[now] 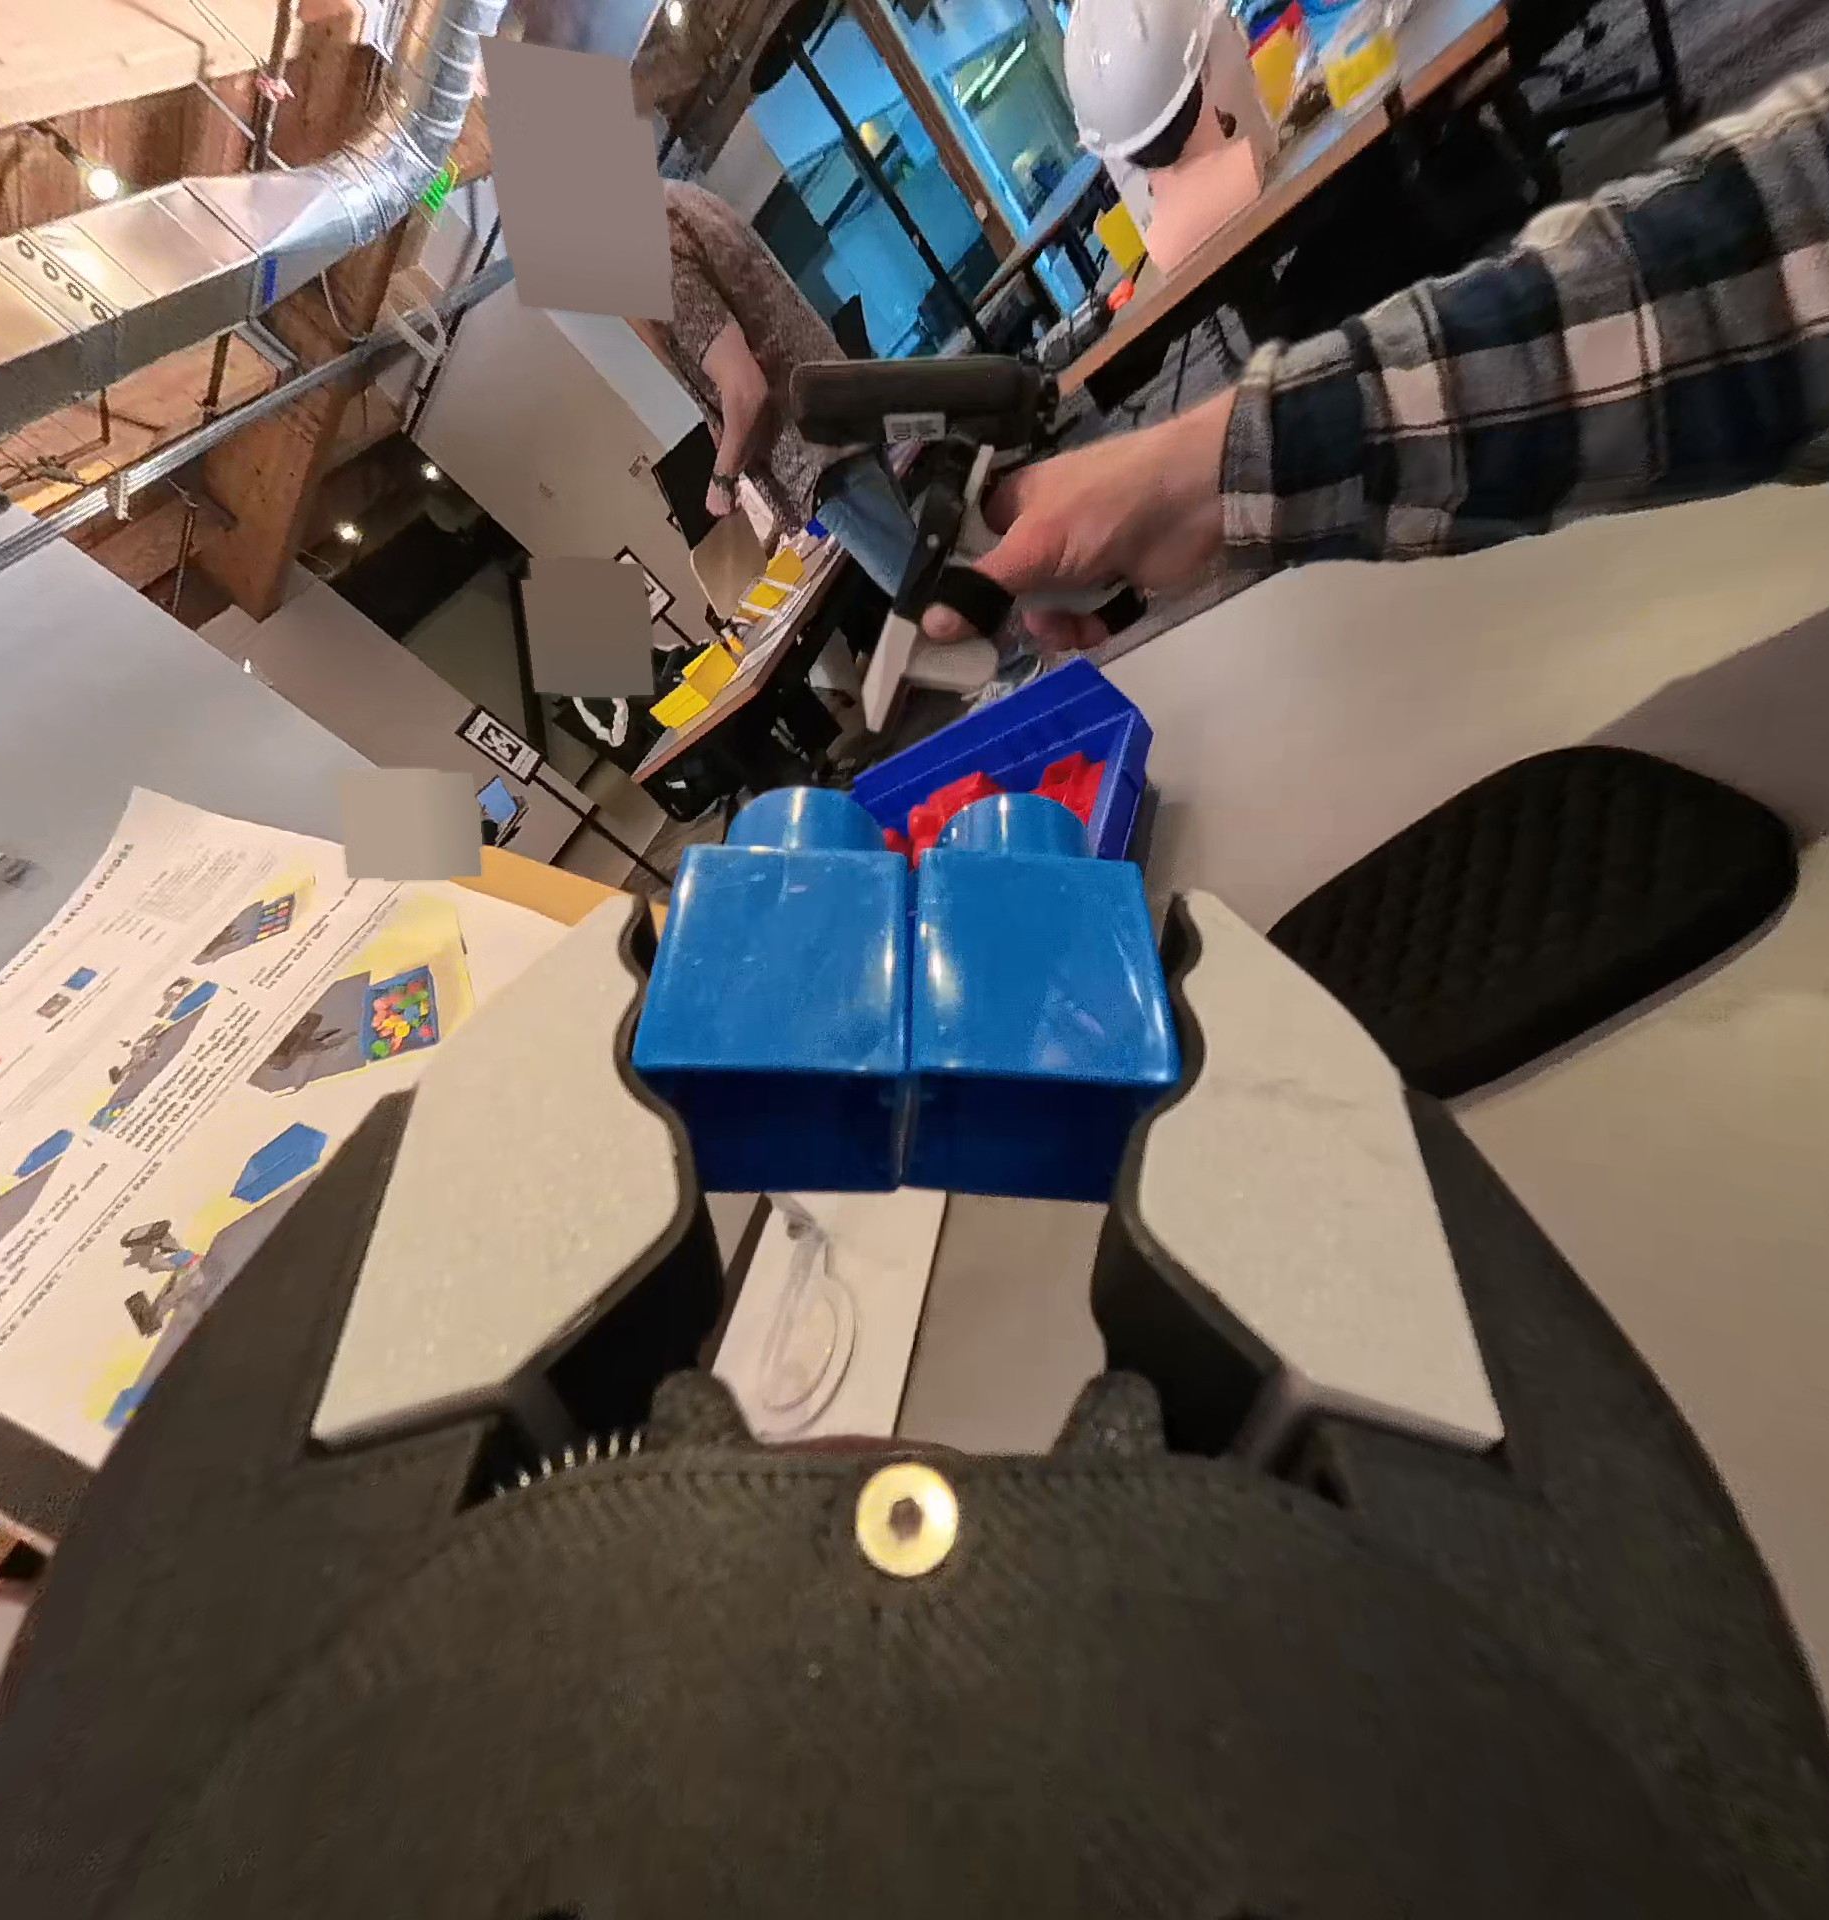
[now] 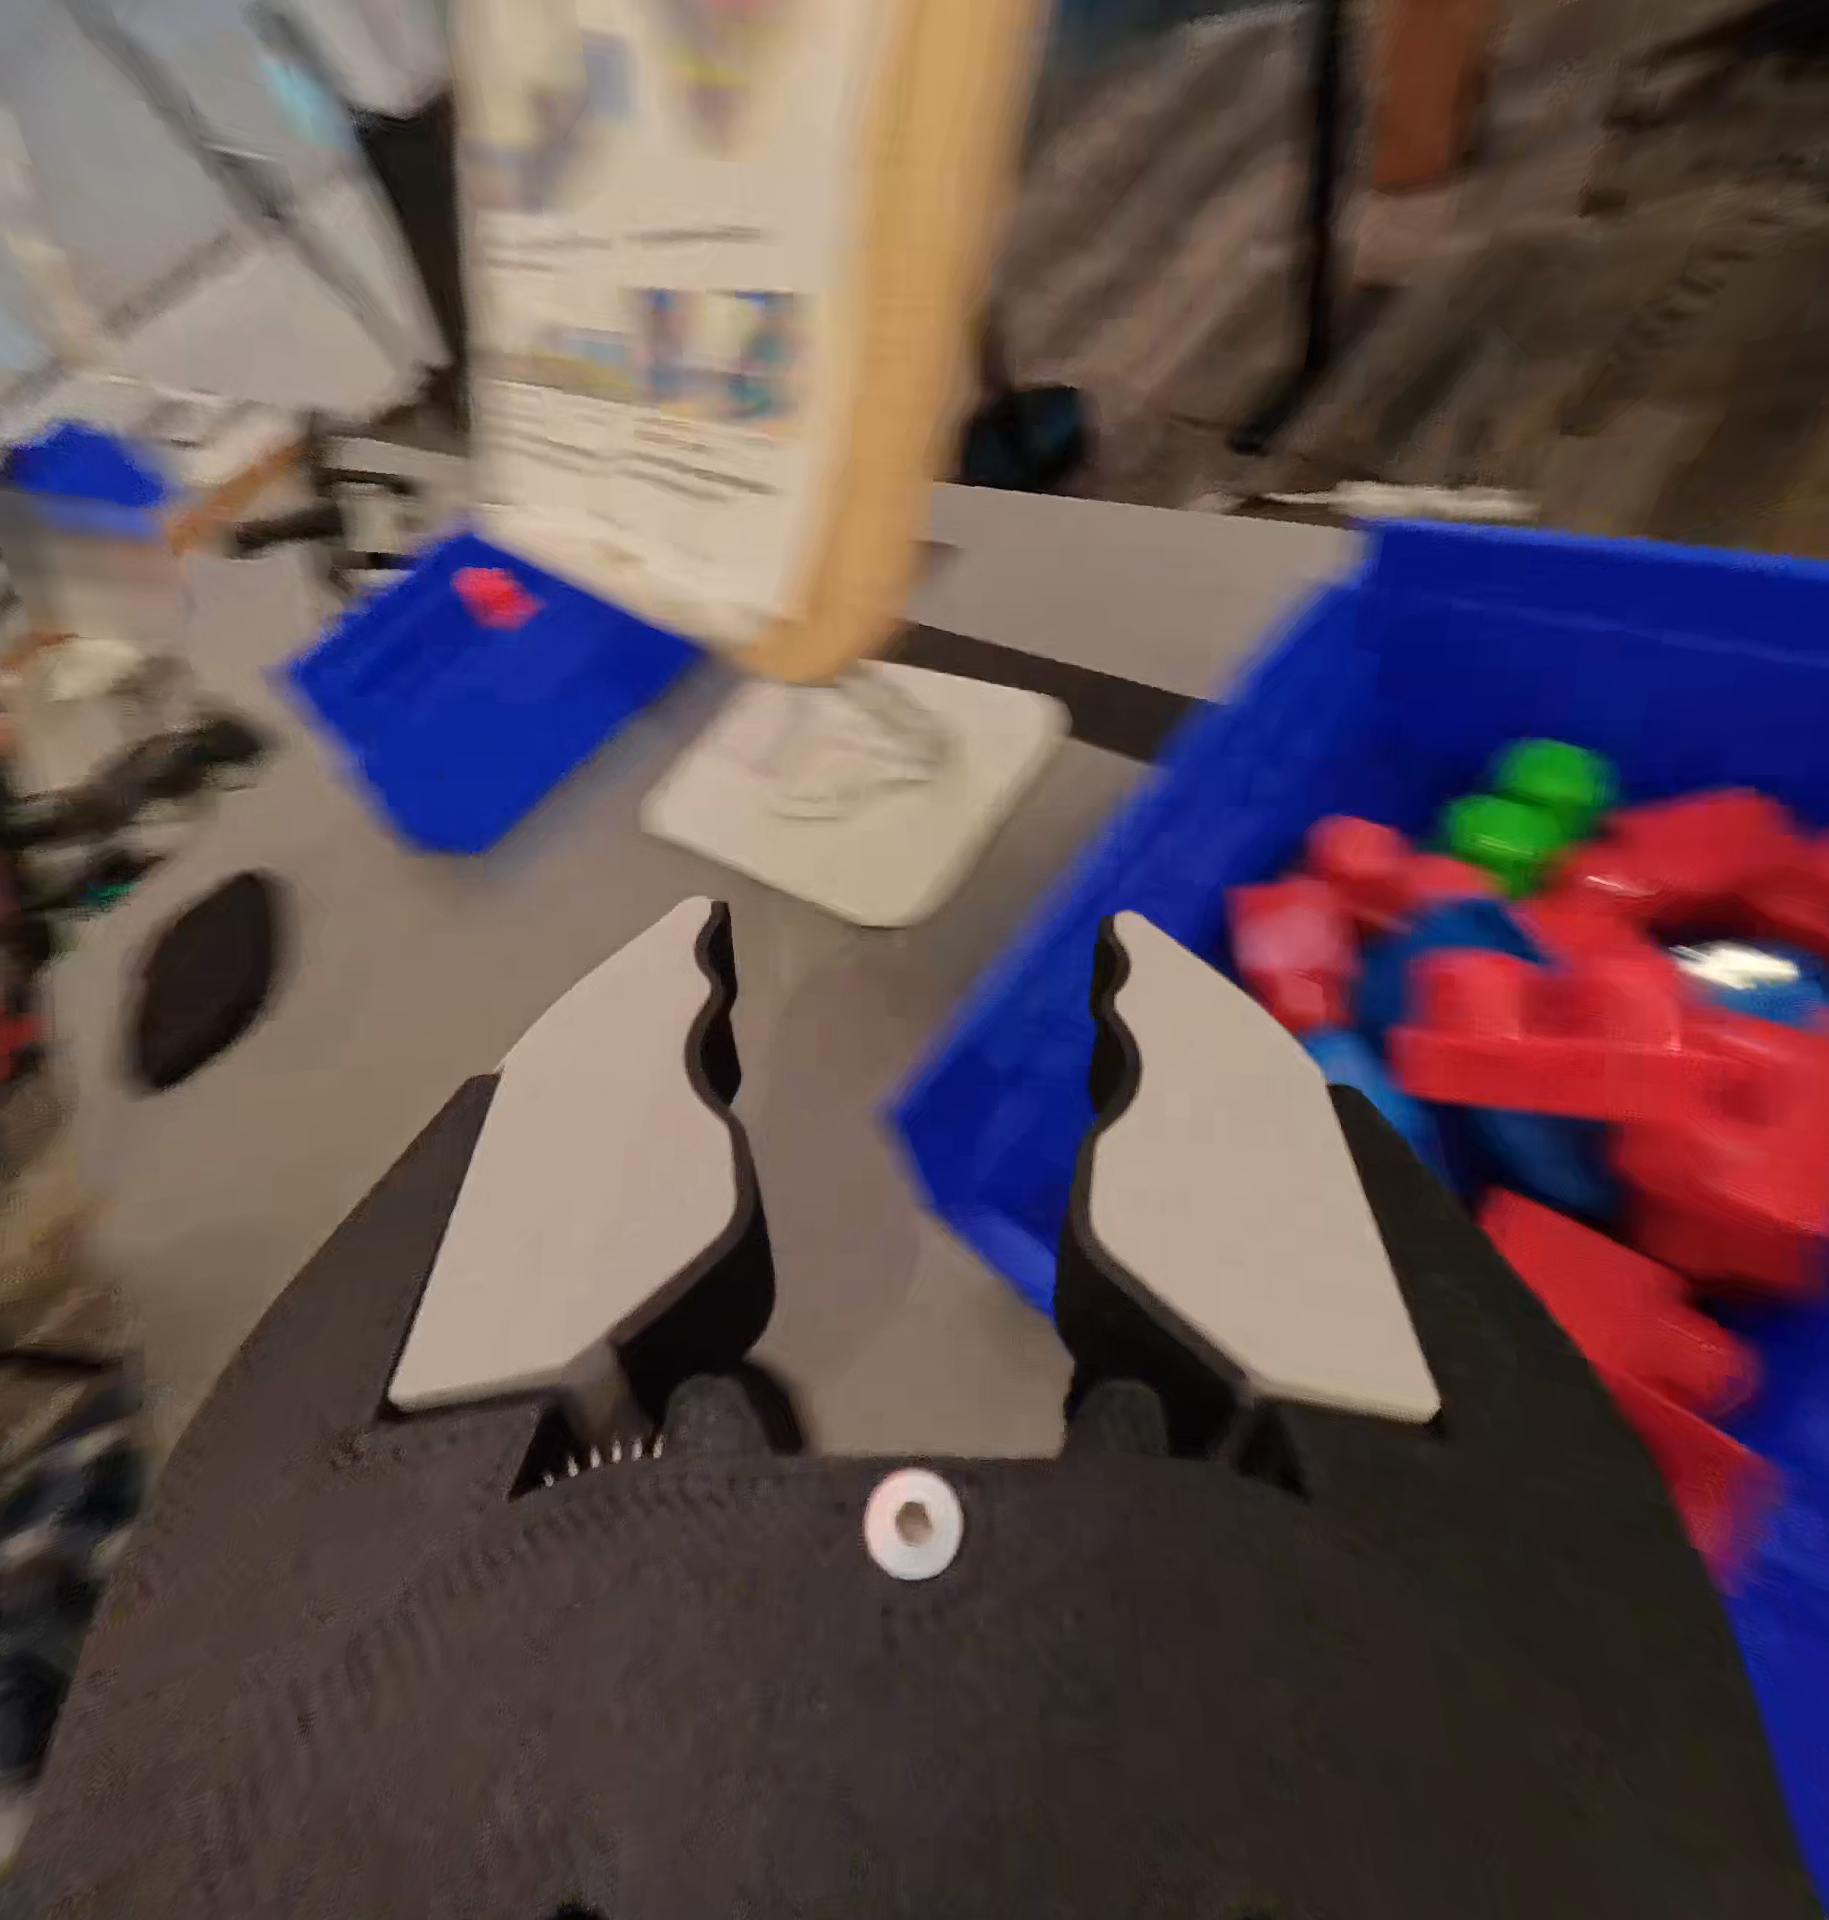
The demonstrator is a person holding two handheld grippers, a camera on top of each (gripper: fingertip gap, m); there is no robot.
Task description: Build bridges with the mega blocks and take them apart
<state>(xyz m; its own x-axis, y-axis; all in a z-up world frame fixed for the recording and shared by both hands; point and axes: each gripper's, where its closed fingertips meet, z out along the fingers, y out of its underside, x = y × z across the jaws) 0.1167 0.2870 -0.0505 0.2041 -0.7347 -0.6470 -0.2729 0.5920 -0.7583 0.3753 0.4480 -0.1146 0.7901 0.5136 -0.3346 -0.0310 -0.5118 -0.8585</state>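
Up close, the left gripper (image 1: 905,997) clamps a blue block (image 1: 905,1023) crosswise, its long axis spanning pad to pad, two round studs pointing away toward a blue bin (image 1: 1118,743) of red blocks (image 1: 993,805). The glossy plastic is scuffed. The right gripper (image 2: 912,997) stands wide and bare beside another blue bin (image 2: 1118,987).

A blue two-stud block (image 1: 905,1023) sits between grey fingers (image 1: 515,1174) on a black gripper body (image 1: 889,1714); a blue bin (image 2: 1149,1039) holds red blocks (image 2: 1668,1060), a green block (image 2: 1523,816) and blue pieces; a dark-and-pale plaid sleeve (image 1: 1564,353) crosses a grey table (image 1: 1409,707); a black textured oval pad (image 1: 1533,914) lies there.
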